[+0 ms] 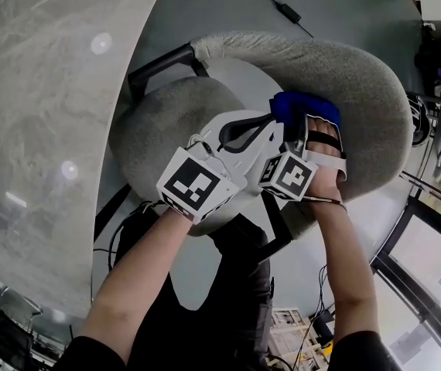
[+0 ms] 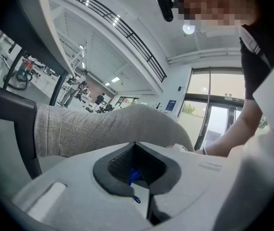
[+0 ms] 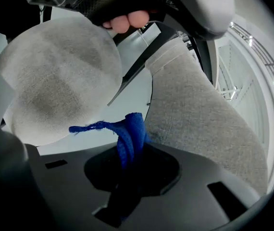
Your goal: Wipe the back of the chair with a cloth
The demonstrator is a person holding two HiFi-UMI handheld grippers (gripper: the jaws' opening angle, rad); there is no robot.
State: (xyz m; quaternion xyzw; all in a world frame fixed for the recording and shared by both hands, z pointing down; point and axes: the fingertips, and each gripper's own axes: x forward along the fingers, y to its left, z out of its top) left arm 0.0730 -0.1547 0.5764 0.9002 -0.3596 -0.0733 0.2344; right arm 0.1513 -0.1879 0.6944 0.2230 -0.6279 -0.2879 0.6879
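Wiping in hand: right gripper [image 3: 127, 160] clamps crumpled blue cloth [image 3: 131, 131] against curved grey upholstered chair back [image 3: 199, 119]. Left gripper [image 2: 135, 174] pinches a blue wisp. Next, probably: sweep along its rim.

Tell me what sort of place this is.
Probably a large office or lab lobby. Tall glass doors and a railed upper gallery show in the left gripper view, and a grey upholstered chair stands by a round marble-look table.
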